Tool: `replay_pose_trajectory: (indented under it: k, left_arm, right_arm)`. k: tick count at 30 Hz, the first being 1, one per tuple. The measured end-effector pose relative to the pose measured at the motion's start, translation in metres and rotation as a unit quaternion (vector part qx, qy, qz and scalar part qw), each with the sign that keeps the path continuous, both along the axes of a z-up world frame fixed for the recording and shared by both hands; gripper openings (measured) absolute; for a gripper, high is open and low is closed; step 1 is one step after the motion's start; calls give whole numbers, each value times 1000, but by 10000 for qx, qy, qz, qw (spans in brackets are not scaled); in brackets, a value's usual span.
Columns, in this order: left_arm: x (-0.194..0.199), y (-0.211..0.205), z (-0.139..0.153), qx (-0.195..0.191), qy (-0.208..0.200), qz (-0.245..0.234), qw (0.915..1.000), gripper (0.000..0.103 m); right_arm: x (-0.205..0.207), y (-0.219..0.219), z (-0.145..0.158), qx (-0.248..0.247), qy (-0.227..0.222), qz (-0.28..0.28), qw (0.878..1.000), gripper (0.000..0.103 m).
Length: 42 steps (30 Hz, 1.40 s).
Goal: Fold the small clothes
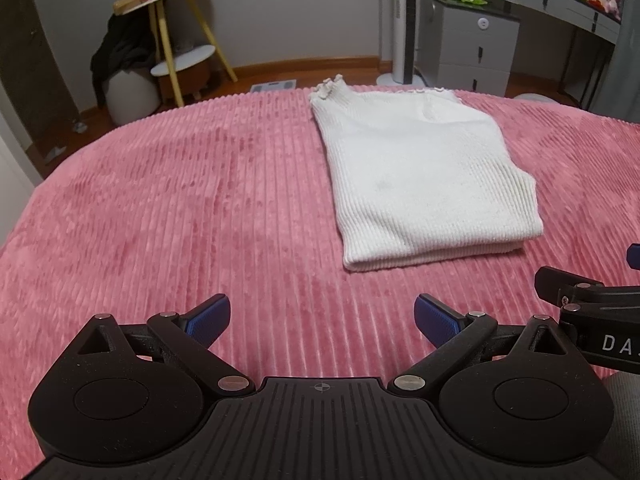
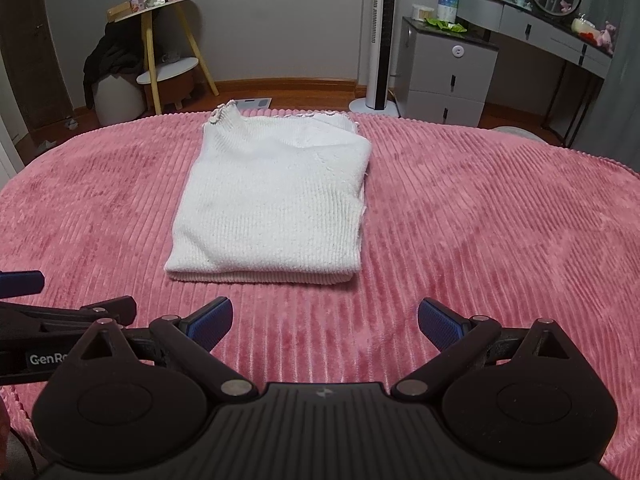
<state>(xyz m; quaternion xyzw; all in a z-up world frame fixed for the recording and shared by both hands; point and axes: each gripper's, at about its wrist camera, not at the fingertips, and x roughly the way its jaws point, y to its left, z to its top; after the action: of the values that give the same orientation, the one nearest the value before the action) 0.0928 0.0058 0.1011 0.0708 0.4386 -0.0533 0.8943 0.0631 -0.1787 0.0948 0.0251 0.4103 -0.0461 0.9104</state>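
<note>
A small white ribbed knit top (image 1: 420, 172) lies folded into a neat rectangle on the pink ribbed bed cover (image 1: 180, 200); it also shows in the right wrist view (image 2: 272, 200), its frilled collar at the far end. My left gripper (image 1: 322, 320) is open and empty, held above the cover short of the top's near fold and to its left. My right gripper (image 2: 325, 322) is open and empty, just short of the top's near edge. Each gripper shows at the edge of the other's view.
The bed's far edge (image 2: 400, 118) drops to a wooden floor. Beyond stand a yellow-legged side table (image 2: 168, 40), a white tower fan (image 2: 380, 40), a grey drawer unit (image 2: 444, 76) and a dressing table (image 2: 560, 36).
</note>
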Motion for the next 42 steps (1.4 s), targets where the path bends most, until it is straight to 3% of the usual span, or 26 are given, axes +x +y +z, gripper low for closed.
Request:
replay_pose_trajectory:
  k: [42]
  left_arm:
    - [-1, 0, -2, 43, -51, -22, 10000, 102]
  right_arm:
    - [-3, -1, -2, 99, -42, -82, 9999, 99]
